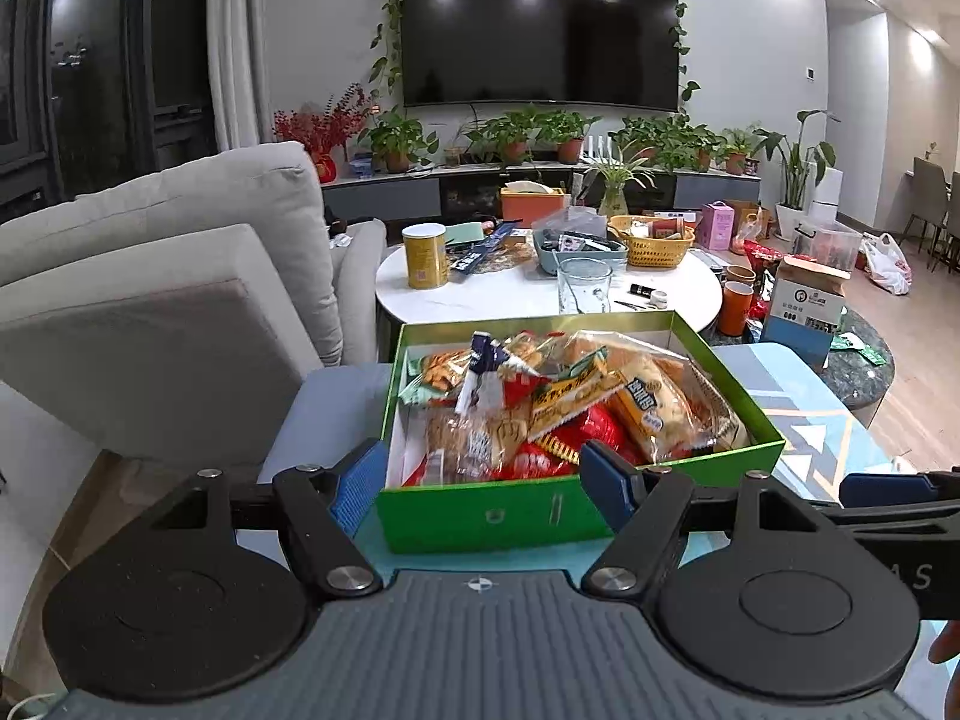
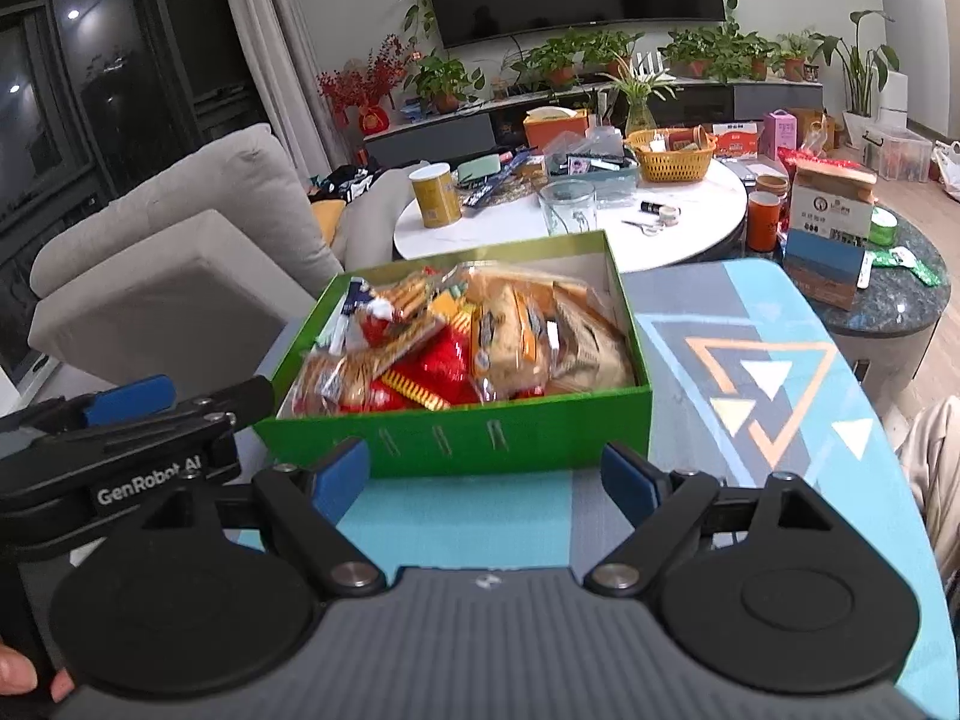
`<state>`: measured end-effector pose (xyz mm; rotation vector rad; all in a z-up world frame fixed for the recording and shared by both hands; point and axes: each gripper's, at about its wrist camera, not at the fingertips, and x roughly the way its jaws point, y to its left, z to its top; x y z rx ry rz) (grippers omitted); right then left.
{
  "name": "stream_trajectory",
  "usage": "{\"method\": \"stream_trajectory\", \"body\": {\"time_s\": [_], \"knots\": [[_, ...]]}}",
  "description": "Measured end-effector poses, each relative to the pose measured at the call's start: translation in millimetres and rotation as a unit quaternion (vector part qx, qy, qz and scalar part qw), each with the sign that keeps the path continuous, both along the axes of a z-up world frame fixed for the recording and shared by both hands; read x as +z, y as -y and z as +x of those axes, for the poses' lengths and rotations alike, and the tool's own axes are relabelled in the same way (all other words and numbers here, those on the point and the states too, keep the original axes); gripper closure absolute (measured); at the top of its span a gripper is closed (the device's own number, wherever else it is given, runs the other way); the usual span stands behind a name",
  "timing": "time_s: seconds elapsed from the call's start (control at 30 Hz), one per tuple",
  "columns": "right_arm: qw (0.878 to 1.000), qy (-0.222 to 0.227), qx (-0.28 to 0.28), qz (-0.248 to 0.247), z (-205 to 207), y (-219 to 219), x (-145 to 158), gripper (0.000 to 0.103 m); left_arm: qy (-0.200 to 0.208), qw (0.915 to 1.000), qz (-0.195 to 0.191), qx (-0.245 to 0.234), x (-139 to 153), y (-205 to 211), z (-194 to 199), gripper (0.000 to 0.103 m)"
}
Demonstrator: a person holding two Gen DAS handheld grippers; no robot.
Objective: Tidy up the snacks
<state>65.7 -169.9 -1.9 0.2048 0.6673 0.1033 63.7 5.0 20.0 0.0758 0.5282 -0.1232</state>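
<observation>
A green box [image 1: 492, 516] [image 2: 456, 435] packed with several snack packets [image 1: 564, 408] [image 2: 480, 348] sits on a blue patterned surface [image 2: 750, 396]. My left gripper [image 1: 483, 483] is open just in front of the box's near wall, its blue pads on either side of that wall's left part, holding nothing. My right gripper [image 2: 486, 474] is also open and empty, a little back from the near wall. The left gripper [image 2: 120, 414] shows at the left of the right wrist view. The right gripper's blue fingertip [image 1: 882, 489] pokes in at the right of the left wrist view.
A grey sofa [image 1: 168, 312] stands to the left. Beyond the box is a white round table [image 1: 540, 294] with a yellow can [image 1: 425, 255], glass jar [image 1: 583, 285] and yellow basket [image 1: 651, 240]. A dark side table [image 2: 888, 306] carries a carton. A person's leg [image 2: 936, 468] is at right.
</observation>
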Motion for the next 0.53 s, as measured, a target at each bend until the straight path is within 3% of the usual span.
{"method": "stream_trajectory", "body": {"time_s": [0.53], "knots": [[1.0, 0.003, -0.011, -0.02, -18, -1, -5, 0.04, -0.009, 0.9999, 0.013, -0.001, -10, 4, -20, 0.032]]}}
